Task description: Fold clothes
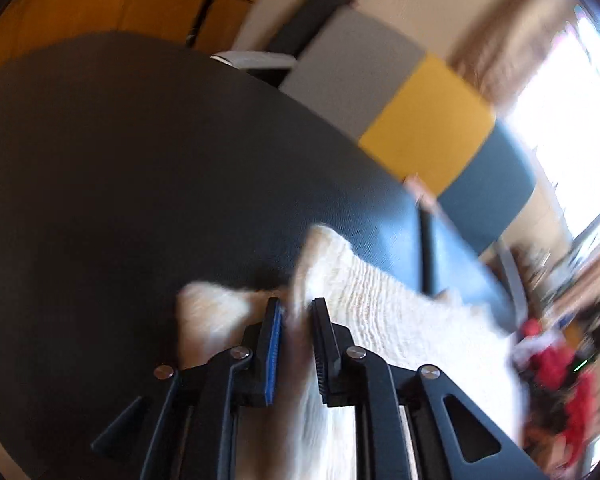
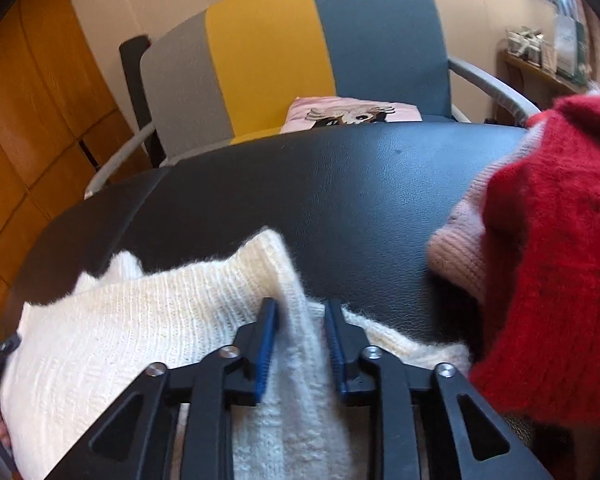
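Observation:
A cream knitted sweater (image 1: 380, 312) lies bunched on the black leather-like table top (image 1: 140, 160). In the left wrist view, my left gripper (image 1: 296, 304) stands over its edge, jaws slightly apart, with a ridge of the knit running between the pads. The picture is blurred. In the right wrist view, the same sweater (image 2: 140, 320) spreads to the left, and my right gripper (image 2: 300, 304) straddles a raised fold. Its jaws are apart and the pads stand clear of the fold.
A red fluffy garment (image 2: 548, 240) and a pink knit (image 2: 460, 252) are heaped at the table's right. Behind the table (image 2: 340, 184) stands a grey, yellow and blue chair (image 2: 300, 40) holding a pink cushion (image 2: 352, 114). Wooden cabinets (image 2: 28, 120) are at left.

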